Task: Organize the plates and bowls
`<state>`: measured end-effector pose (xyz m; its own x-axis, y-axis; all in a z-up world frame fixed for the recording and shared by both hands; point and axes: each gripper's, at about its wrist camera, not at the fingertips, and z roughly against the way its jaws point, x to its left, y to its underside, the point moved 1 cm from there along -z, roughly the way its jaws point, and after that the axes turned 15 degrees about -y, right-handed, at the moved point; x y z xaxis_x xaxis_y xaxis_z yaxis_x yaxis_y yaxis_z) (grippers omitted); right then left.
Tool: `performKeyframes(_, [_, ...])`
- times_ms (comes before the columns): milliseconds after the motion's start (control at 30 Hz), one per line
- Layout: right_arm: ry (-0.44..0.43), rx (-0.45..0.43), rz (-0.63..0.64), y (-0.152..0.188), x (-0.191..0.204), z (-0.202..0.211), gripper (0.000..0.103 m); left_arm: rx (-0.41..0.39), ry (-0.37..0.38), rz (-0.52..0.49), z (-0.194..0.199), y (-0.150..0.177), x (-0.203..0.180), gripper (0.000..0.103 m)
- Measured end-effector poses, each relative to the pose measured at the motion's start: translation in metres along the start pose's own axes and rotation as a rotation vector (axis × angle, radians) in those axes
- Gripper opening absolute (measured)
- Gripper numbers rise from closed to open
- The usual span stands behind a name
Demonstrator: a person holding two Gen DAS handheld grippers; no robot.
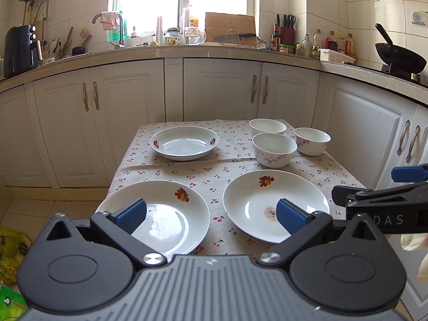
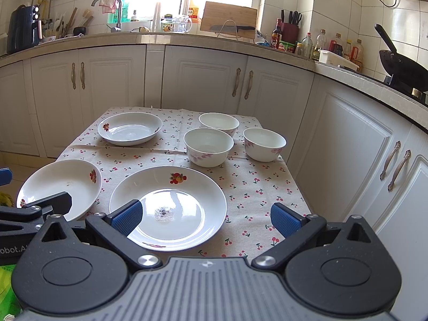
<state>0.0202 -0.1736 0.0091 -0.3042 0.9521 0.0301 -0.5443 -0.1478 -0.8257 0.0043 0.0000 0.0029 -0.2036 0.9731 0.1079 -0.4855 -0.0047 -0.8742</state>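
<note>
While three fruit-printed plates and three floral bowls sat apart on the cherry-print tablecloth (image 2: 256,184) covering the table, nothing was stacked. The near right plate (image 2: 168,206), carrying a dark speck patch, lay beside the near left plate (image 1: 153,218); the far plate (image 2: 130,128) sat at the back left. The front bowl (image 2: 208,146), rear bowl (image 2: 218,123) and right bowl (image 2: 264,144) clustered at the back right. My left gripper (image 1: 211,215) and right gripper (image 2: 206,218) hovered over the near edge, jaws wide, holding nothing.
</note>
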Motion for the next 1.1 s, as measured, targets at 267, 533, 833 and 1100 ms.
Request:
performKeyframes(267, [0.004, 0.004, 0.004, 0.0, 0.002, -0.002, 0.103, 0.0, 0.001, 0.001, -0.001, 0.0, 0.0, 0.102])
performKeyframes(533, [0.002, 0.01, 0.013, -0.002, 0.004, -0.005, 0.103, 0.0, 0.005, -0.001, -0.004, 0.001, -0.001, 0.102])
performKeyframes(833, [-0.026, 0.015, 0.073, -0.011, 0.009, -0.014, 0.103, -0.008, 0.025, -0.019, -0.016, 0.0, 0.008, 0.102])
performKeyframes(1100, [-0.131, -0.014, 0.105, -0.023, 0.002, -0.025, 0.103, -0.03, 0.02, -0.049, -0.029, 0.006, 0.032, 0.102])
